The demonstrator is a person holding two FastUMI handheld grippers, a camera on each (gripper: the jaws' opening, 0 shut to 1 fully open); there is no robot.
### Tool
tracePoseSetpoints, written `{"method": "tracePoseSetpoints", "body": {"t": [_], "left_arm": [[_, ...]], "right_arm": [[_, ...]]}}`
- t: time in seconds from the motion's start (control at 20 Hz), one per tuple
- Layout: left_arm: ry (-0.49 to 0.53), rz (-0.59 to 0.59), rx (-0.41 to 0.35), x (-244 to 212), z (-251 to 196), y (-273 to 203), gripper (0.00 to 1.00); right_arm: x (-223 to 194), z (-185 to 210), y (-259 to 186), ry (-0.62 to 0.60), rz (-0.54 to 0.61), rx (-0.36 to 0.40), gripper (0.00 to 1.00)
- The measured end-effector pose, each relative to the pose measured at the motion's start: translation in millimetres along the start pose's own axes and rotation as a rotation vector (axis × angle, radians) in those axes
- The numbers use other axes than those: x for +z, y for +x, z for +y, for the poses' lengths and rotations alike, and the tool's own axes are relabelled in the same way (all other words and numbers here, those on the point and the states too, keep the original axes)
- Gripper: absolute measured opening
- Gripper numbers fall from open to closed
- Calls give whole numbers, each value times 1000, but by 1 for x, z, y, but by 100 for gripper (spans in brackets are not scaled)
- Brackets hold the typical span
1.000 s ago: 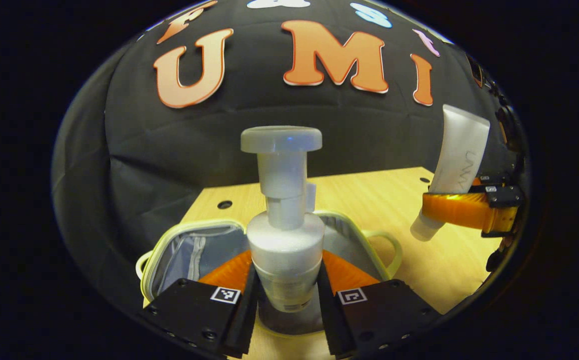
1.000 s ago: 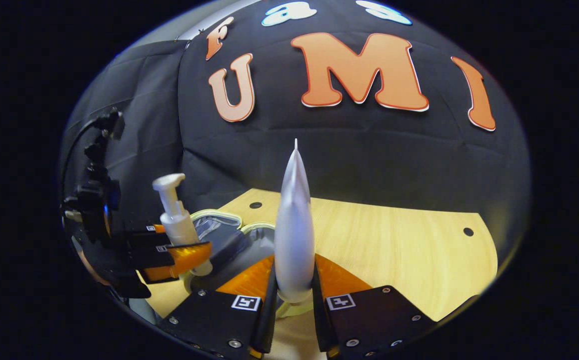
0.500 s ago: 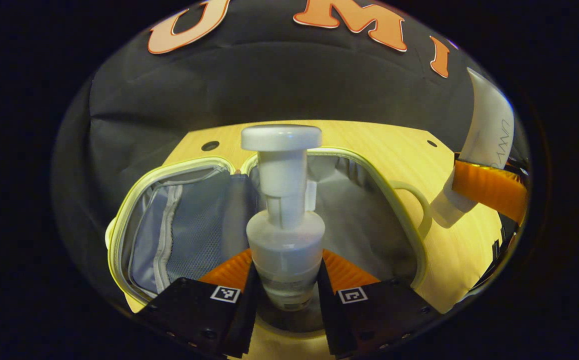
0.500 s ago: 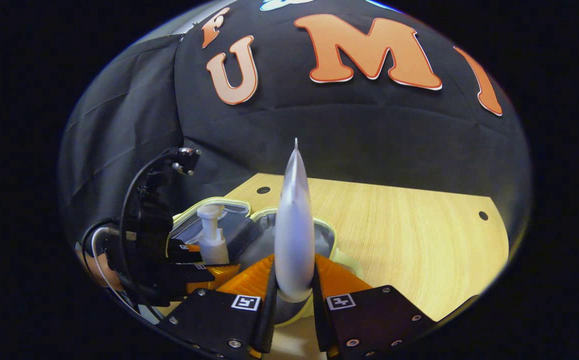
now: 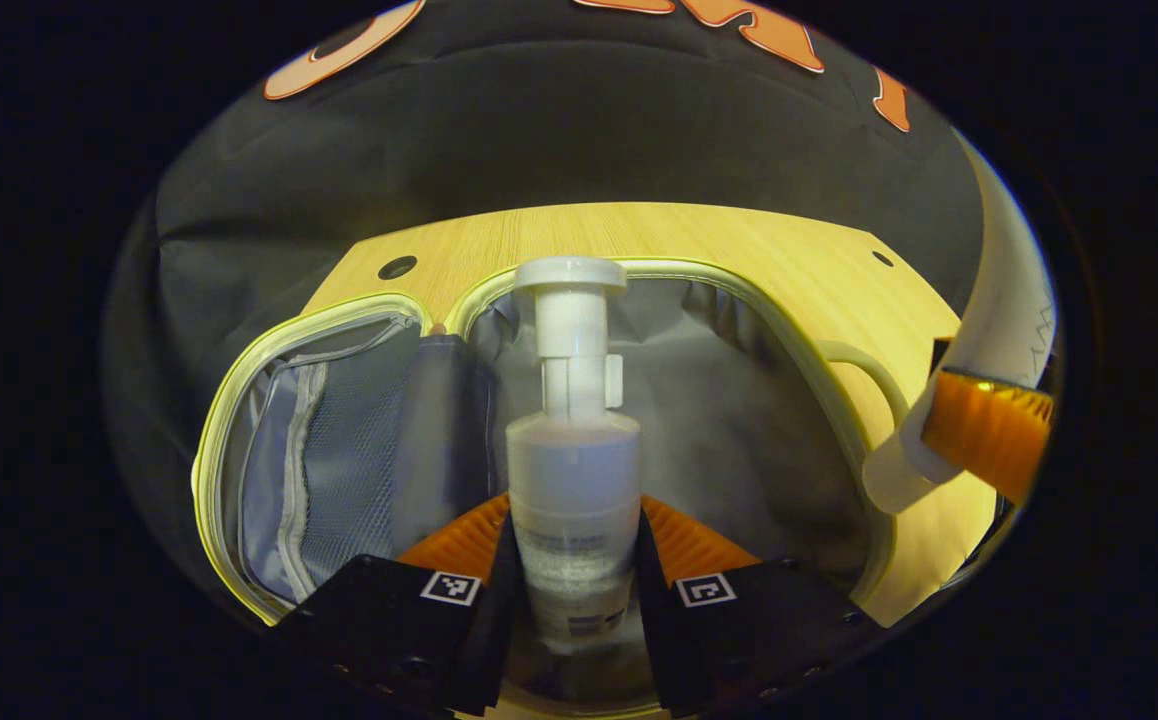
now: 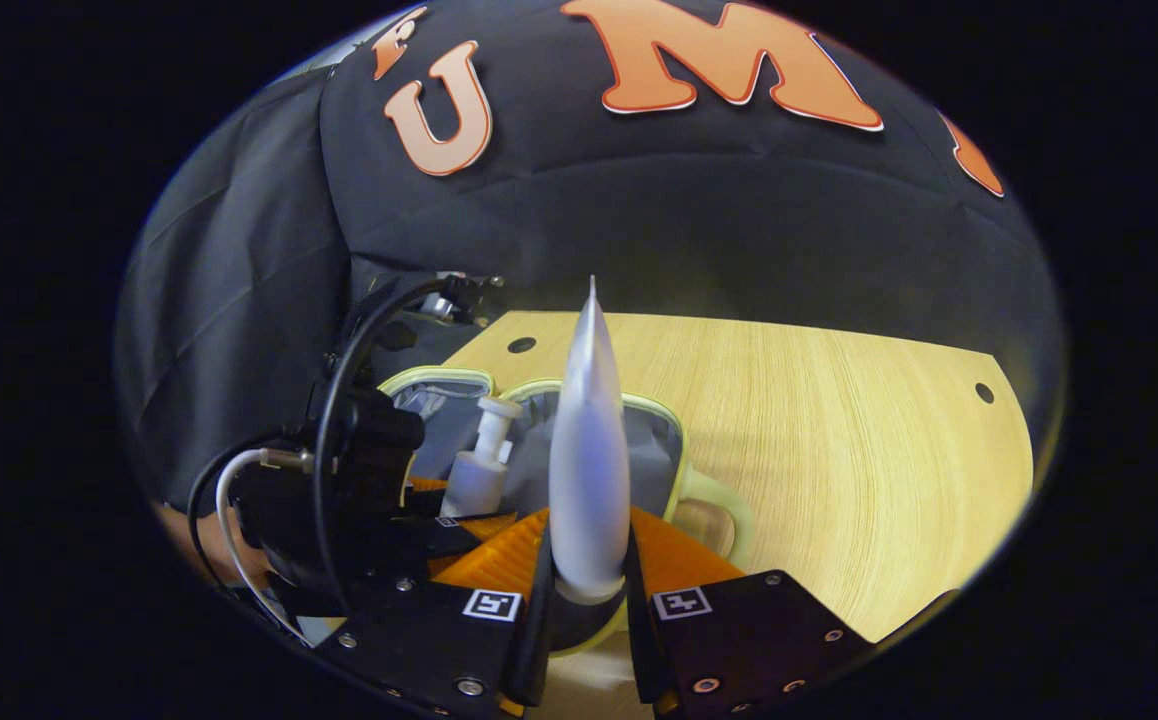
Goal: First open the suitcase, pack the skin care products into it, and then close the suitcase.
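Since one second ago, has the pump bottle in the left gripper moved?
Yes. In the right gripper view the pump bottle has come down from above the open suitcase into it.

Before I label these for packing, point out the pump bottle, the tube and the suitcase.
pump bottle (image 5: pixel 573 480): left gripper view, on its body.
tube (image 6: pixel 589 460): right gripper view, mid-body.
suitcase (image 5: pixel 739 295): left gripper view, on its pale rim.

Left hand-held gripper (image 5: pixel 571 540) with black screwed blocks, square coded markers, ribbed fingers, looping black and white cables
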State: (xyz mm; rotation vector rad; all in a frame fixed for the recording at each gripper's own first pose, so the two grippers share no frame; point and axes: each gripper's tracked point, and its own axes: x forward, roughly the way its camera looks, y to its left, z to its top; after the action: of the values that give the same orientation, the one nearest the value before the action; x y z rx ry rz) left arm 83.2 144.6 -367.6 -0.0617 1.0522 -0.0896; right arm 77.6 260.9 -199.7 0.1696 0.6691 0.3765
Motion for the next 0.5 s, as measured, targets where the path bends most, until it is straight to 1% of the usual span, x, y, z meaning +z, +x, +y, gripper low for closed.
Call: {"method": "tracePoseSetpoints", "body": {"t": [0.15, 0.2, 0.25, 0.3, 0.4, 0.45, 0.5], "left_arm": [[-12, 41, 24, -7, -4, 9, 60], [-13, 31, 31, -4, -3, 8, 61], [-16, 24, 22, -3, -4, 14, 62], [-22, 20, 17, -1, -5, 7, 64], [-55, -30, 7, 8, -5, -11, 69], [-66, -60, 9, 14, 1, -20, 74], [-71, -88, 26, 20, 10, -27, 77]], "right_arm": [[-3, 1, 6, 27, 23, 8, 34], [-6, 0, 5, 34, 29, 11, 34], [-7, 0, 6, 38, 35, 5, 34], [-7, 0, 8, 37, 43, 9, 34], [-13, 2, 16, 50, 69, 20, 34], [-14, 1, 17, 52, 75, 20, 34], [-15, 1, 19, 53, 84, 20, 34]]}}
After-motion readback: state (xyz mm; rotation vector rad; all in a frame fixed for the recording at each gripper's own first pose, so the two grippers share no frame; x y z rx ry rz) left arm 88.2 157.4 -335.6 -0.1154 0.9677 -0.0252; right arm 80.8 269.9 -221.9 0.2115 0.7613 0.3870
